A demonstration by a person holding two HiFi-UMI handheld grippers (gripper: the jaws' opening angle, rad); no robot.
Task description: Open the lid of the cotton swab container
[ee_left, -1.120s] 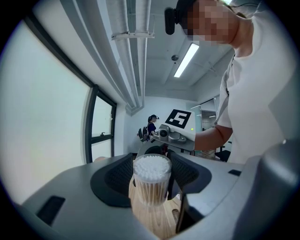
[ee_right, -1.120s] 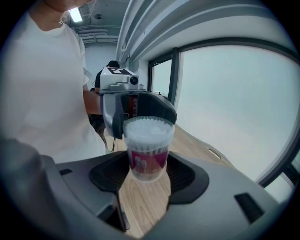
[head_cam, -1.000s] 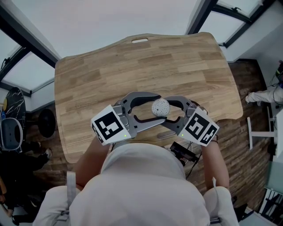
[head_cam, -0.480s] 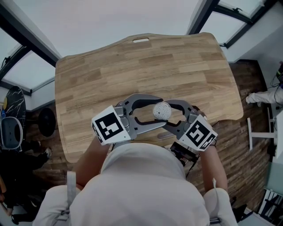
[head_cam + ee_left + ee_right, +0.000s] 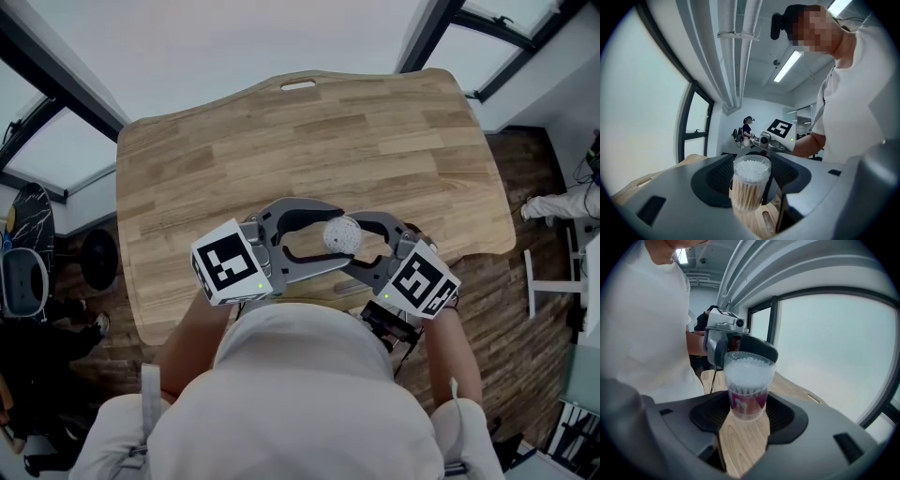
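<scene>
Cotton swab container (image 5: 342, 234) is upright in the air between the two grippers, above the near edge of the table; the left gripper (image 5: 330, 235) has its jaws closed on the clear wall by the swab sticks; the right gripper (image 5: 354, 239) has wide-set jaws flanking the labelled lower part, and I cannot tell whether they press; below is the light wooden table (image 5: 281, 141), with dark wood floor (image 5: 506, 309) beside it; tall windows (image 5: 834, 343), ceiling pipes (image 5: 736, 47) and a distant person (image 5: 747, 129) lie beyond.
</scene>
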